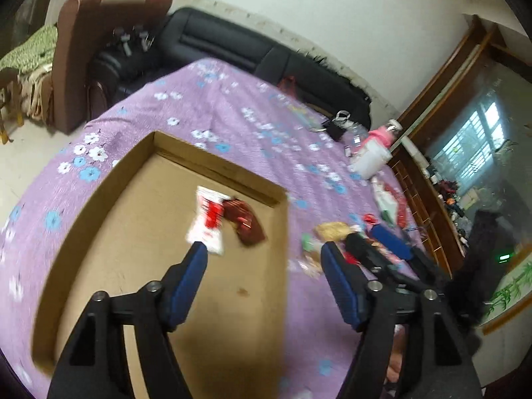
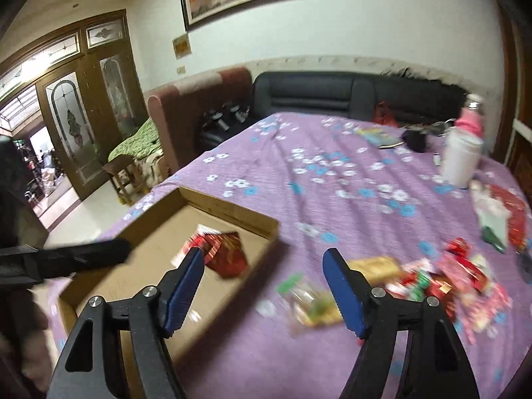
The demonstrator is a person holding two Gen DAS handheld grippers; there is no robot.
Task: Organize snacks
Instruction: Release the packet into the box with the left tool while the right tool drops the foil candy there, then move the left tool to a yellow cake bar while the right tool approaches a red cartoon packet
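Purple bedspread (image 2: 332, 179) carries the snack pile (image 2: 442, 276) at two o'clock of my right tongs (image 2: 264, 261), nearer than left tongs (image 1: 264, 256); both gape empty.

My left gripper (image 1: 264, 249) hangs over the box (image 1: 109, 183) with jaws spread wide and nothing between them. Inside the box, only the white packet (image 1: 207, 221) and dark red packet (image 1: 246, 221) near its far wall take up floor; the rest of the floor is bare cardboard. The box's right wall (image 1: 286, 232) stands between that floor and the snack pile (image 2: 442, 276). My right gripper (image 2: 262, 257), jaws also wide, hangs over the purple cloth (image 2: 332, 183) right of the box. Beyond the box the cloth lies bare up to the white jar (image 2: 460, 159).
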